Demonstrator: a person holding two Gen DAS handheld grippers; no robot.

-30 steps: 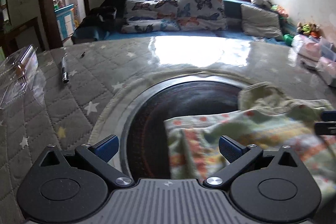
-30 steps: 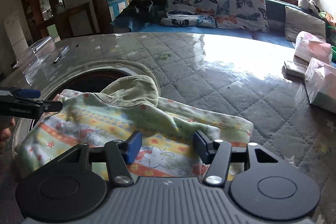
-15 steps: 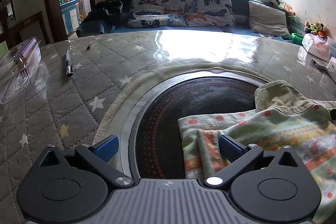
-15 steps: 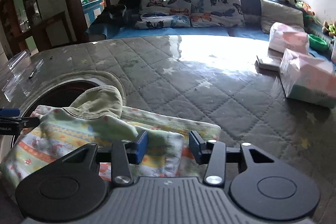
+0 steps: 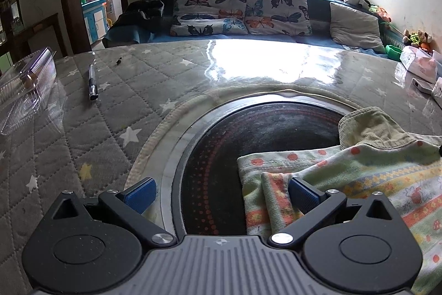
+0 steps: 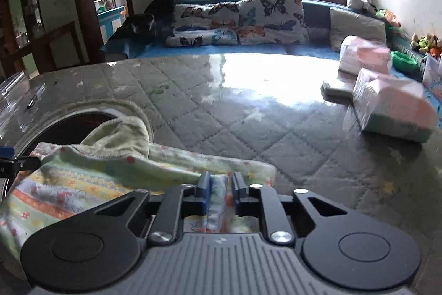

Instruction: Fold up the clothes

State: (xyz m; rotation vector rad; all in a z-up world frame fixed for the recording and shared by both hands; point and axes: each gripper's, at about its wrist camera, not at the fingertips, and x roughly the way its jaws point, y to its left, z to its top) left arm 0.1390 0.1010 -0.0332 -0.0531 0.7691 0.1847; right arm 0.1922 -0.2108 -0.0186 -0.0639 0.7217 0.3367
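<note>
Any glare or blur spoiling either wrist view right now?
Left wrist view: window glare whitens the far table; the garment stays sharp. Right wrist view: same glare, tissue packs smeared by motion blur, cloth at the right gripper slightly soft.

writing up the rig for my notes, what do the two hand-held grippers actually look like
Both look alike. The left hand-held gripper has a grey ribbed centre plate, two round black housings with disc-shaped caps, black link arms on silver pivot screws, and ridged blue pads on the fingers. The right hand-held gripper matches, blue pads included. No cables or sleeves show.
</note>
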